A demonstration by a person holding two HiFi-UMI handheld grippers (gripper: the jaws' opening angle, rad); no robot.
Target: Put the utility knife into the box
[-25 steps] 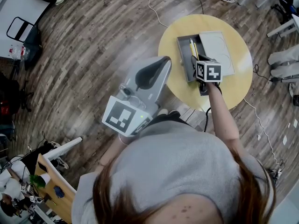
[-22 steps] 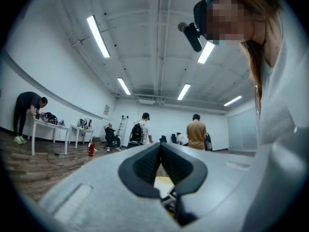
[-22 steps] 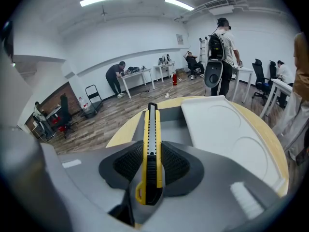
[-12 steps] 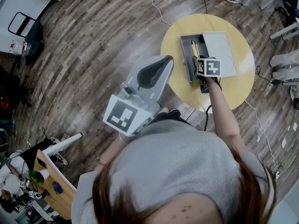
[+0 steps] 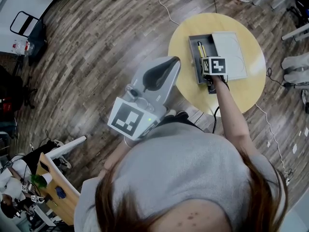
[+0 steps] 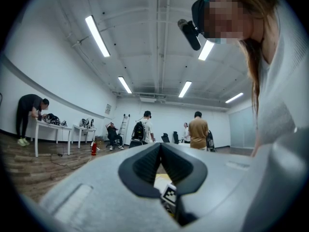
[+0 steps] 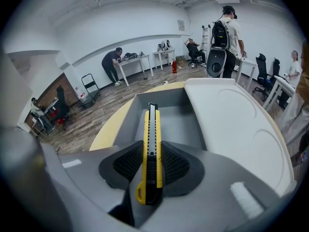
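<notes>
On the round yellow table (image 5: 244, 93) stands an open grey box (image 5: 195, 46), its pale lid (image 5: 231, 54) lying against its right side. The yellow utility knife (image 7: 151, 144) is clamped lengthwise in my right gripper (image 7: 151, 151), its tip out over the box's inside (image 7: 178, 122). From the head view, the right gripper (image 5: 205, 61) hangs tilted down over the box's near end, and the knife (image 5: 201, 50) pokes out past its marker cube. My left gripper (image 5: 170, 63) is held level off the table's left edge, with its pads (image 6: 145, 163) meeting at the tips and nothing between them.
The box lid (image 7: 231, 124) fills the right half of the table. A black cable (image 5: 212, 117) hangs from the right gripper, and another cable (image 5: 164, 11) lies on the wood floor. Several people (image 6: 198, 132), desks and chairs stand further off in the room.
My right gripper has sunk toward the box with the knife still in it. The left gripper has stayed where it was.
</notes>
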